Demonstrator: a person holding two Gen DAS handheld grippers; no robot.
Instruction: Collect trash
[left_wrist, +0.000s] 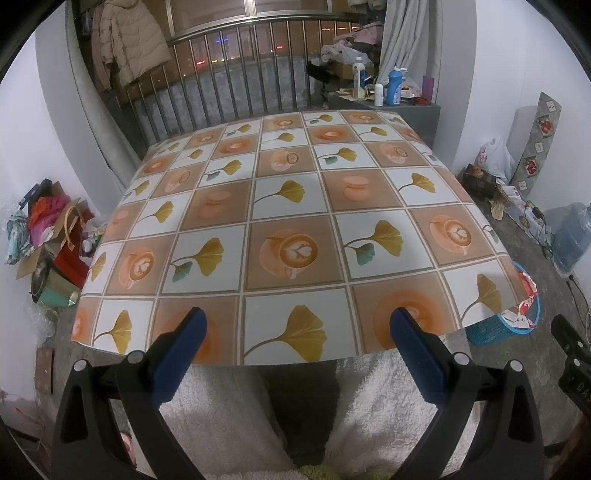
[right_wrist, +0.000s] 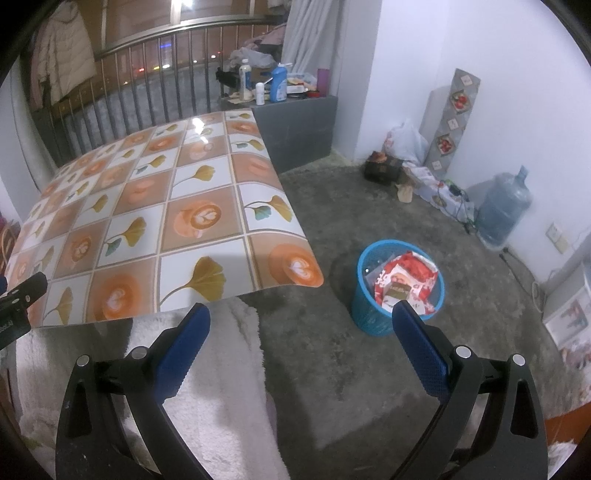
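Gaping grippers: left gripper (left_wrist: 297, 319) and right gripper (right_wrist: 301, 314) stood wide, empty.
Basket: round blue mesh basket (right_wrist: 369, 317) held crinkled red wrappers (right_wrist: 406, 280), beside table (right_wrist: 166, 206) corner.

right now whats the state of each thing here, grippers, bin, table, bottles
left gripper: open, empty, over the table's near edge
right gripper: open, empty, over the floor
blue basket: upright on the floor beside the table, holding trash
red wrapper: crumpled, inside the basket
table: patterned cloth, nothing on top
water jug: upright by the wall
blue bottle: upright on the grey cabinet
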